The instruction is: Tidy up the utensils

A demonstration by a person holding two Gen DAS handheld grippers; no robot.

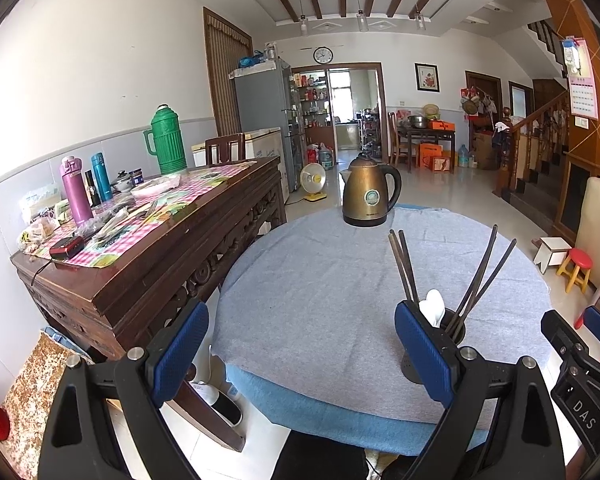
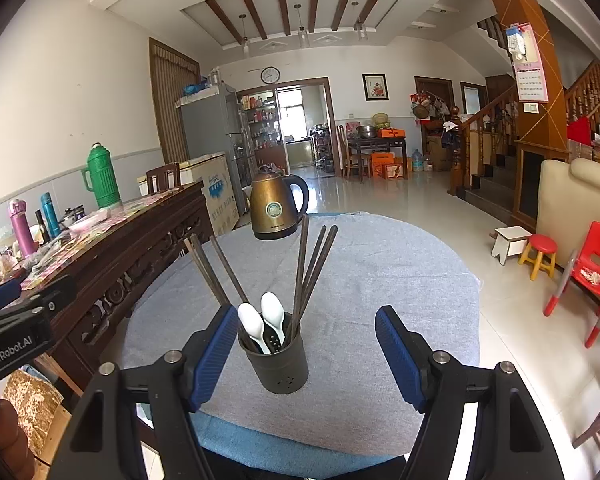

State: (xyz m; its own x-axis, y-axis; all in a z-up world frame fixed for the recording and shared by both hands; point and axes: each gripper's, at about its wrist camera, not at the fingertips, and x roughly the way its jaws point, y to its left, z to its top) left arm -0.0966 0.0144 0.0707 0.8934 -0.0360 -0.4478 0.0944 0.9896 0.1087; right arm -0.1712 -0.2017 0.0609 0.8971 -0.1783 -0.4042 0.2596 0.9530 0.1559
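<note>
A dark round utensil holder (image 2: 281, 364) stands near the front edge of the round table with the blue-grey cloth (image 2: 380, 280). It holds several dark chopsticks (image 2: 300, 272) and two white spoons (image 2: 260, 320). My right gripper (image 2: 306, 356) is open and empty, its blue pads on either side of the holder, apart from it. My left gripper (image 1: 300, 356) is open and empty above the table's front left. The holder (image 1: 452, 332) shows partly behind its right finger (image 1: 422, 348). The right gripper's body (image 1: 580, 360) appears at the far right of the left wrist view.
A bronze electric kettle (image 2: 276, 208) stands at the table's far side. A dark wooden sideboard (image 1: 160, 248) to the left carries a green thermos (image 1: 166, 140), bottles and clutter. A red child's chair (image 2: 588, 272) and stools (image 2: 540, 256) stand on the floor to the right.
</note>
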